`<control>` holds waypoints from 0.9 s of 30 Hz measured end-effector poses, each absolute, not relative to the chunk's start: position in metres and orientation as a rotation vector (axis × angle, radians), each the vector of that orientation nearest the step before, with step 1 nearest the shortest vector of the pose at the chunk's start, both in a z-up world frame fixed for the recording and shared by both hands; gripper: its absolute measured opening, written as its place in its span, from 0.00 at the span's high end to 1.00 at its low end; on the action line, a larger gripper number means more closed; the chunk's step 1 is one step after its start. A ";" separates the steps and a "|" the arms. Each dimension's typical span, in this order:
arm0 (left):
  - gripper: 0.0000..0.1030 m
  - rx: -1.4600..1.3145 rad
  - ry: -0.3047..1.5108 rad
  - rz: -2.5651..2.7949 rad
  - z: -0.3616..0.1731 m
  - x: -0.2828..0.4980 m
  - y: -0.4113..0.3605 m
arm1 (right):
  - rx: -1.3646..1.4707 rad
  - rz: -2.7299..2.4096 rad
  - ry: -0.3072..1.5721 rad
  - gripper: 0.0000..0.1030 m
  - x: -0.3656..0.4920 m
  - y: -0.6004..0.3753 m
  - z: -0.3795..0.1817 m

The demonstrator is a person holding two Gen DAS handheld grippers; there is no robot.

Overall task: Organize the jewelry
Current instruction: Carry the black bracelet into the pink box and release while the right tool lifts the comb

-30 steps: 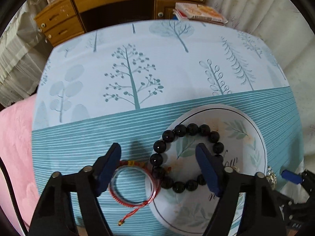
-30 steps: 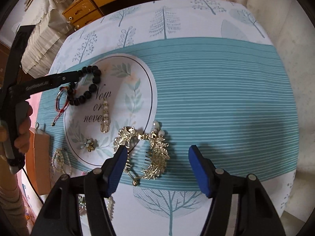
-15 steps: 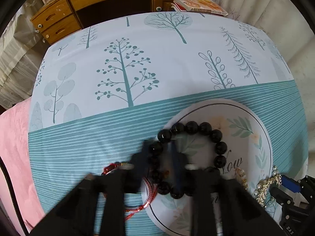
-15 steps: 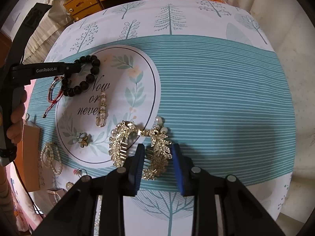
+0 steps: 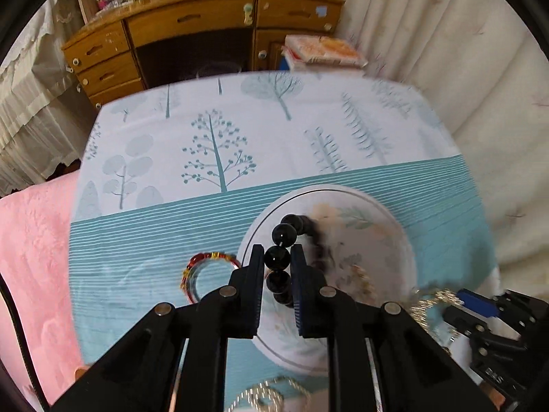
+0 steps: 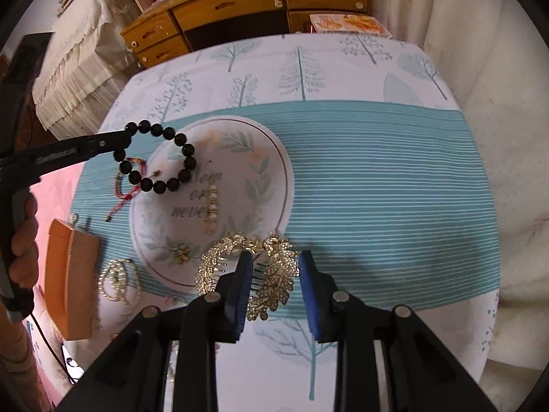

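The left claw [image 5: 277,264] is clamped on the black bead bracelet [image 6: 161,158], one bead pinched between its pads while the rest of the loop hangs off them, raised above the edge of the round printed mat [image 6: 274,158]; in the left wrist view the dangling beads are blurred. Just beside that claw, on the striped tablecloth [image 6: 377,171], lies a red cord bracelet [image 6: 128,180], apart from the mat. The right claw [image 6: 272,286] stands with its jaws partly apart on either side of the gold leaf hair comb [image 6: 274,274]; whether the pads touch it I cannot tell, and the comb seems to rest on the cloth at the mat's near rim. As for progress, the sorting looks barely begun: on the mat sit a pearl hair clip [image 6: 212,211] and a small gold flower brooch [image 6: 182,254], while a pearl bracelet [image 6: 118,279] and an orange box [image 6: 70,274] lie off to the left, the box shut as far as can be seen. Judging by this, every piece has yet to find a settled place, the bead bracelet being the only one in hand.
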State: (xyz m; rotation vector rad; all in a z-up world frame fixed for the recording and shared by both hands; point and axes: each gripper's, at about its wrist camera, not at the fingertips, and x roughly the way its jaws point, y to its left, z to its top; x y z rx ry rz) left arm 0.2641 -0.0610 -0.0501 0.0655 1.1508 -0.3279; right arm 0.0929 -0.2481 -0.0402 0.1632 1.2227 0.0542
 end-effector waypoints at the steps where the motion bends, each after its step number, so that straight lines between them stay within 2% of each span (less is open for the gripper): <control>1: 0.88 0.061 1.137 -0.332 -0.041 0.257 -0.058 | 0.166 0.060 1.215 0.82 0.091 -0.246 -0.037; 2: 0.88 0.057 1.126 -0.335 -0.036 0.250 -0.052 | 0.171 0.067 1.203 0.87 0.088 -0.244 -0.031; 3: 0.88 0.053 1.114 -0.337 -0.029 0.242 -0.049 | 0.177 0.078 1.204 0.98 0.086 -0.243 -0.028; 4: 0.88 0.052 1.100 -0.336 -0.021 0.234 -0.045 | 0.185 0.091 1.210 1.00 0.085 -0.239 -0.026; 17: 0.88 -0.009 1.007 -0.248 0.031 0.142 0.061 | 0.113 0.179 1.157 1.00 0.067 -0.183 0.005; 20: 0.88 -0.018 1.004 -0.209 0.030 0.126 0.085 | 0.134 0.198 1.208 0.98 0.072 -0.180 -0.004; 25: 0.88 -0.064 1.040 -0.170 0.009 0.109 0.118 | 0.158 0.153 1.286 0.87 0.076 -0.188 -0.033; 27: 0.88 -0.080 1.065 -0.164 -0.005 0.105 0.126 | 0.178 0.111 1.320 0.86 0.077 -0.197 -0.051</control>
